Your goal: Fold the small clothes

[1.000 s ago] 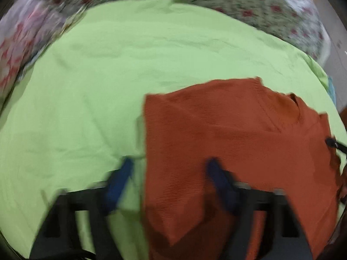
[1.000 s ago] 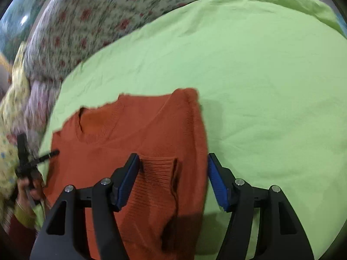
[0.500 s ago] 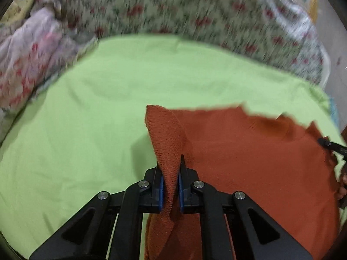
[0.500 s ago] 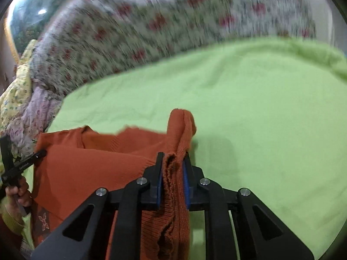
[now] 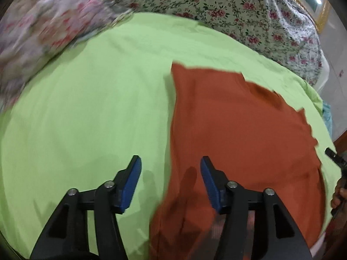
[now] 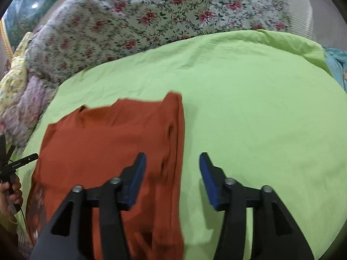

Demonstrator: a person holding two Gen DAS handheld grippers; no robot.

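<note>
On the green sheet [image 5: 86, 112] spread over a bed, an orange sweater [image 5: 234, 134] lies flat, its sides turned in so the body reads as a narrow panel. Floral bedding [image 6: 134, 26] bunches up behind the sheet.

Left gripper [image 5: 170, 181]: spread, nothing between the blue pads. Its jaws have just been opening, with no cloth pinched; the sweater's left fold edge lies below the gap, apart from the pads. Right gripper [image 6: 172, 178]: likewise spread and empty, jaws just opened, hanging over the sweater's right fold edge, where a thick doubled ridge runs up toward the shoulder.

Step in hand, by judgement: side folds laid down and let go; both grippers clear of the cloth between one fold and the next. The neckline [image 6: 95, 117] lies at the far end, the hem nearest the cameras, partly hidden under the grippers.

Next move likely calls for a grip at the two near hem corners, through all layers, then a lift and carry toward the neckline to halve the length. Knit is thick and floppy, so a shallow pinch may catch the top layer only and undo the side folds. Motion blur hides the hem's exact lie.
</note>
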